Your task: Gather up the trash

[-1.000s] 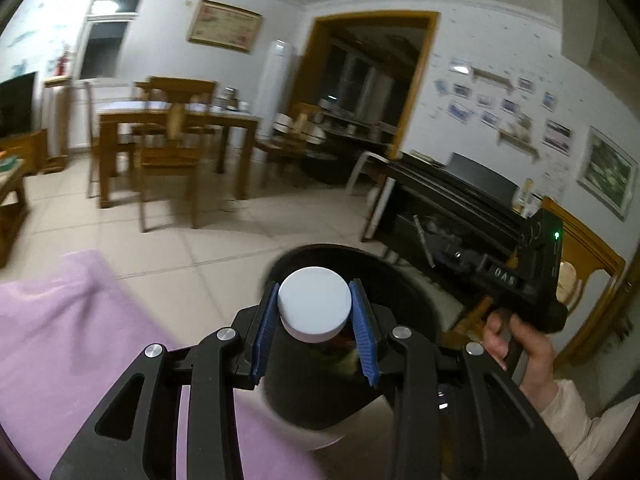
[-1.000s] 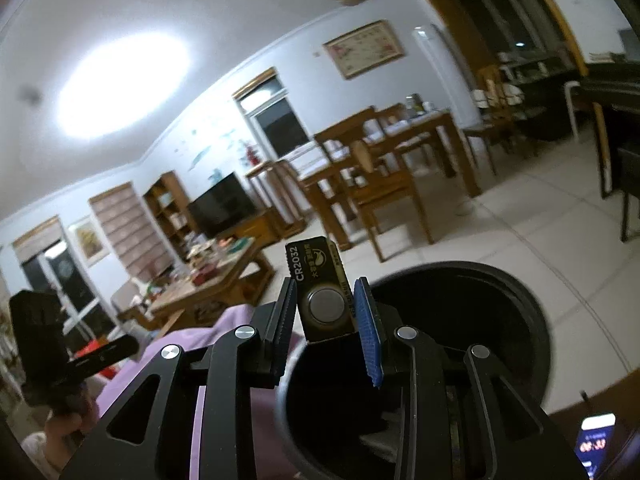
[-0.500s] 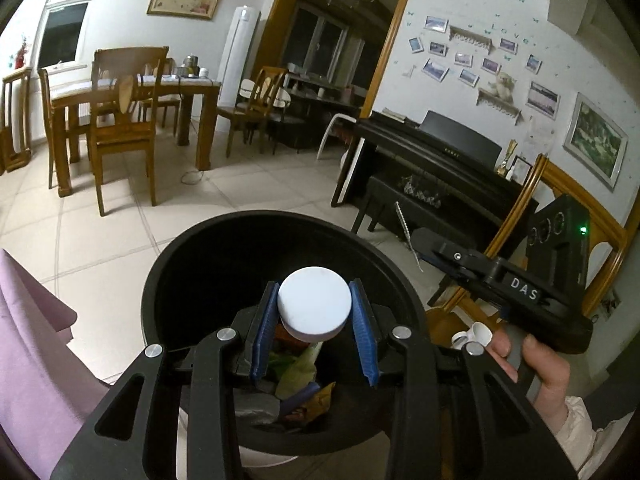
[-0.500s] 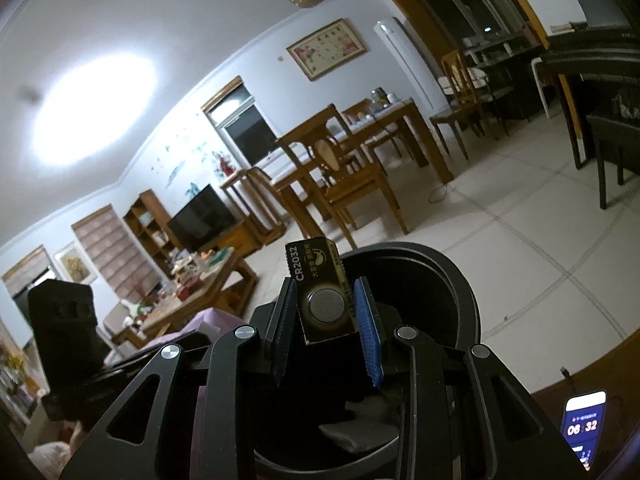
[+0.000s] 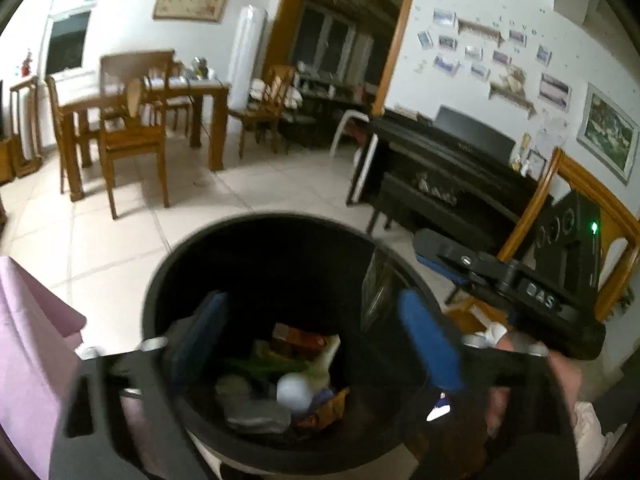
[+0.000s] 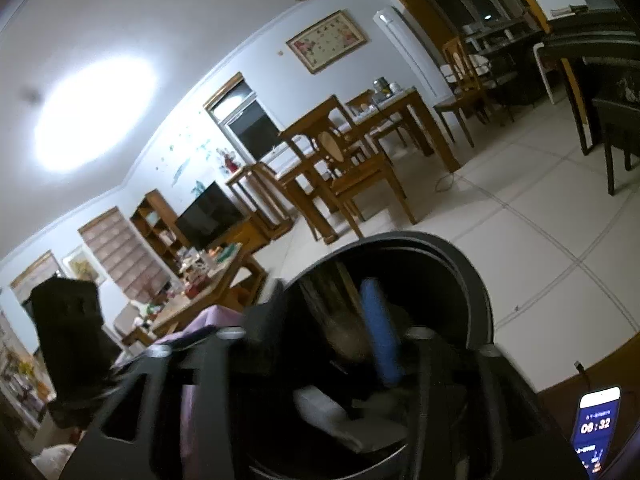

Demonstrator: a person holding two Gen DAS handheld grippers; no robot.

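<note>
The left gripper (image 5: 316, 344) hangs over the mouth of the black trash bin (image 5: 168, 280), its blue-padded fingers (image 5: 430, 344) spread wide with nothing between them. Below that gap, toward 6 o'clock in the left wrist view, a white round cap (image 5: 295, 391) lies among the rubbish in the bin, touching green wrappers (image 5: 264, 366) and a red-brown packet (image 5: 300, 338), with a grey crumpled piece (image 5: 256, 416) at its 8 o'clock.

The right gripper (image 6: 316, 328) also points into the bin (image 6: 476, 300); its jaws stand apart, though motion blur smears them. A blurred dark card-like object (image 6: 344, 320) sits just left of the blue pad (image 6: 378, 332); whether it touches the pad cannot be told. A pale crumpled scrap (image 6: 324, 412) lies in the bin under the fingers.

Readable writing is scarce. In the left wrist view, the other handheld unit at 3 o'clock bears the letters "DAS" (image 5: 540, 298), with a green light (image 5: 594, 226) above it. In the right wrist view, a phone (image 6: 596, 424) at 5 o'clock shows "08:32".

Only the left wrist view shows the black piano (image 5: 452, 176) and the photo wall at 1 o'clock. Only the right wrist view shows the television (image 6: 208, 216) and the cluttered coffee table (image 6: 200, 280) at 9 o'clock. Both show the wooden dining table (image 5: 200, 92) and a purple cloth (image 5: 28, 344) beside the bin.
</note>
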